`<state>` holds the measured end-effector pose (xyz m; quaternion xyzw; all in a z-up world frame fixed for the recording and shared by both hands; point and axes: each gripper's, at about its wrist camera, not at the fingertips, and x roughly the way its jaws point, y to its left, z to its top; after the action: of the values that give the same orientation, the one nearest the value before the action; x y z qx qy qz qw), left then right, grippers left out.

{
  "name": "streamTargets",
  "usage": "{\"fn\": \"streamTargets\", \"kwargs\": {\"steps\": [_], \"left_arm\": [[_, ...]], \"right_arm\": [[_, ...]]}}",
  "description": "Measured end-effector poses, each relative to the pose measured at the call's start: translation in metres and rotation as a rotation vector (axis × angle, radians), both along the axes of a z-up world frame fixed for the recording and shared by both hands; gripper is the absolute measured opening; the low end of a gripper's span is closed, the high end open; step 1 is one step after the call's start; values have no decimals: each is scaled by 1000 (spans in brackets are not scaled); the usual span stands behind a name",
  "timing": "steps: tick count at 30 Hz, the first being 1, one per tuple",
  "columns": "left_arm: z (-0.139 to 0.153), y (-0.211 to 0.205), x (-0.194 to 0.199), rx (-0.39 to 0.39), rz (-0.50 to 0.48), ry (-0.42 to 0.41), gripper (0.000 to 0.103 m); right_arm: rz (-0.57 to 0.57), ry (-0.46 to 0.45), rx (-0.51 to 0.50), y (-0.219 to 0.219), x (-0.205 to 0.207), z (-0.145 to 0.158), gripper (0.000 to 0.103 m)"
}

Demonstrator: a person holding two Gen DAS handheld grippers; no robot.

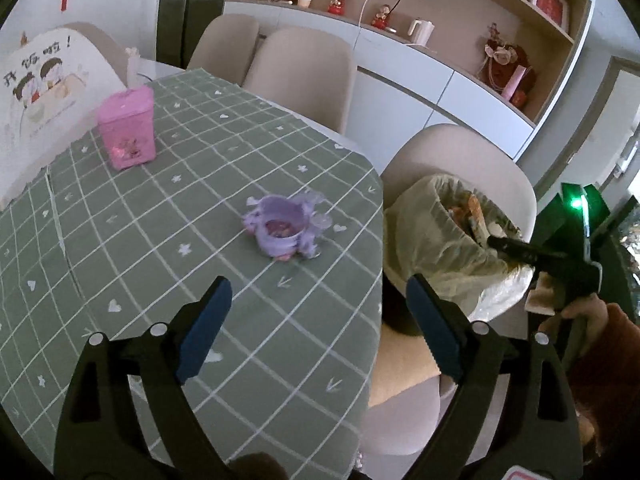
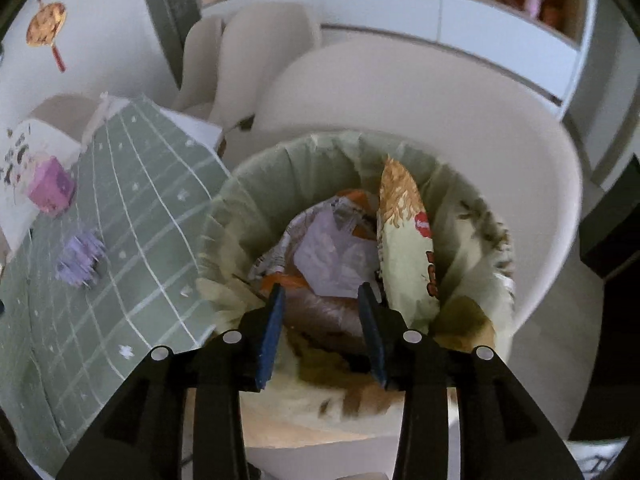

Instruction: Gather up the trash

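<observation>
The bin's own walls are hidden under its pale liner bag [image 2: 240, 200], and the right wrist picture is blurred toward the table [image 2: 132, 208]. That view alone looks down into the trash bin [image 2: 472, 216], where a noodle packet [image 2: 404, 220] and crumpled wrappers [image 2: 332, 252] lie below the right gripper [image 2: 322, 294], its fingers apart and empty. The left view shows the left gripper [image 1: 316, 294] spread wide, empty, over the table edge beside the bin, a purple cup [image 1: 280, 228] and pink box [image 1: 127, 130] further along the table.

Ahead of the left fingers, a matt green checked cloth [image 1: 168, 216] covers the table, and a glossy purple plastic cup [image 1: 280, 228] stands on it. Beyond the right fingertips, a thin crinkled plastic liner [image 2: 240, 200] holds shiny printed wrappers [image 2: 404, 216].
</observation>
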<state>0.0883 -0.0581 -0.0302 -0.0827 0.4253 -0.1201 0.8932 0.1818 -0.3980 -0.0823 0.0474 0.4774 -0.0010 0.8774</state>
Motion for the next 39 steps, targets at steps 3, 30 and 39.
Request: {"fn": "streamTargets", "kwargs": {"steps": [3, 30, 39], "left_arm": [[4, 10, -11, 30, 13, -40, 84], [65, -98, -241, 289, 371, -325, 83], [61, -115, -254, 294, 349, -305, 83]], "right_arm": [[-40, -43, 14, 2, -15, 13, 36], [363, -338, 51, 28, -281, 84, 36], [311, -377, 29, 20, -297, 89, 36]]}}
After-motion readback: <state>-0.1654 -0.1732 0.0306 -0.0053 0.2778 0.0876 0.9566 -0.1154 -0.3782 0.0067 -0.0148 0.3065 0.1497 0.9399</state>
